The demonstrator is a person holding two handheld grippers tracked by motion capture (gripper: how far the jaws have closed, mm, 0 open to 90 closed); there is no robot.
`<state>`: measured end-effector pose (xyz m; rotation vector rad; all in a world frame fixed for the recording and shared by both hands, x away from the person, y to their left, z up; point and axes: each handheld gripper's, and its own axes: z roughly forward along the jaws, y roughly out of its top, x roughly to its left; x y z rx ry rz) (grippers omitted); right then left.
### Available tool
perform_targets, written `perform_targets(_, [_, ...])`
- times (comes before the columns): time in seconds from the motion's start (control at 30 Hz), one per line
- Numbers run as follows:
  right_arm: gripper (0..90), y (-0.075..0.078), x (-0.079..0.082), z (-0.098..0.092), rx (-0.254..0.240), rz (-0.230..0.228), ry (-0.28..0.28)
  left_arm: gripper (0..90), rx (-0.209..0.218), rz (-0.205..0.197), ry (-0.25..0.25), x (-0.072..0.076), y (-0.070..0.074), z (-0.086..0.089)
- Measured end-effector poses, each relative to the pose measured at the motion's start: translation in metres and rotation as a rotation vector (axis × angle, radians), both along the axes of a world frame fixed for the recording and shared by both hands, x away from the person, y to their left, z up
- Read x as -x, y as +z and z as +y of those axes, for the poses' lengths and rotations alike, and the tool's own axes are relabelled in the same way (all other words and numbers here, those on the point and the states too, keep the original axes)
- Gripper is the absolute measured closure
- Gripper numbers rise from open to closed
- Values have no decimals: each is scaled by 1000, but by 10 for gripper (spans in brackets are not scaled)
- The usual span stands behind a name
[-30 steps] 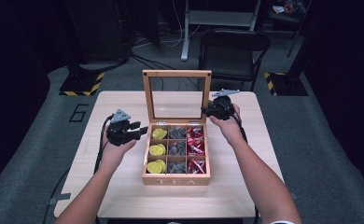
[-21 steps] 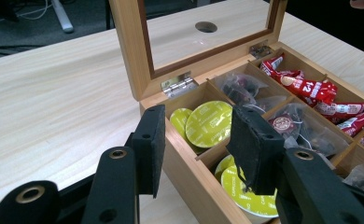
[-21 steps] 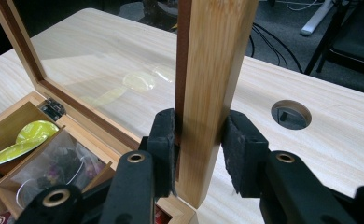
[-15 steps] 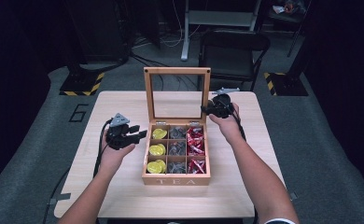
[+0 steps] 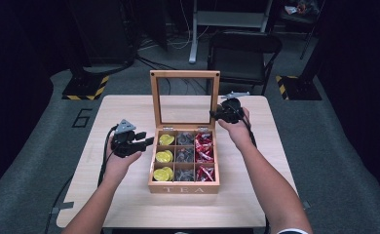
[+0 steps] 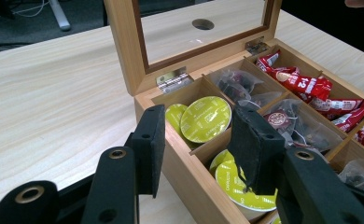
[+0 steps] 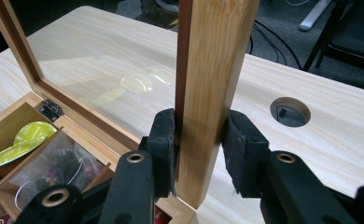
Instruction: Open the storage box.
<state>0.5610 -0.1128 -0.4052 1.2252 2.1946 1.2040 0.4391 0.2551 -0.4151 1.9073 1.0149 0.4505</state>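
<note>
1. The bench was a pale wood-grain slab with rounded corners, set on a grey floor in a dark room.
2. A round cable hole pierced the bench top at about 3 o'clock from the lid post in the right gripper view.
3. A wooden tea box sat at the centre of the bench, marked "TEA" on its front wall.
4. The glass-paned lid stood upright at the 12 o'clock edge of the box.
5. The box interior held nine compartments: yellow capsules in the 9 o'clock column, clear tea bags in the middle column, red sachets in the 3 o'clock column.
6. The right gripper pinched the side post of the lid frame, its pads pressed against both faces of the wood.
7. The left gripper was spread, one jaw outside the box's wall and the other above the yellow capsules; neither pad pressed on anything.
8. Beyond the bench at 12 o'clock stood a black chair and a grey stand base.
9. Yellow-black hazard blocks lay on the floor at 10 o'clock, and a further one at 2 o'clock.
10. A painted numeral "6" marked the floor at 9 o'clock.
</note>
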Motion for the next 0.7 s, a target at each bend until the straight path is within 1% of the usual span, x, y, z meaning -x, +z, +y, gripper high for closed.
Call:
perform_targets(0.1, [642, 1, 1, 1, 8, 0, -4, 555, -1, -1, 1, 0, 0, 1])
perform_targets(0.17, [614, 1, 2, 0, 3, 1, -7, 554, 0, -1, 1, 0, 0, 1])
perform_targets(0.27, [594, 3, 4, -1, 3, -5, -5, 553, 5, -1, 3, 1, 1, 2])
perform_targets(0.33, [593, 6, 7, -4, -1, -11, 2, 552, 16, -5, 11, 2, 1, 3])
perform_targets(0.4, [586, 8, 11, -5, -7, -9, -5, 552, 16, -4, 11, 3, 1, 4])
perform_targets(0.5, [586, 11, 16, -10, 1, -25, 5, 552, 17, -5, 13, 4, 2, 5])
perform_targets(0.7, [580, 14, 27, -15, -9, -32, 4, 551, 18, -5, 16, 5, 2, 7])
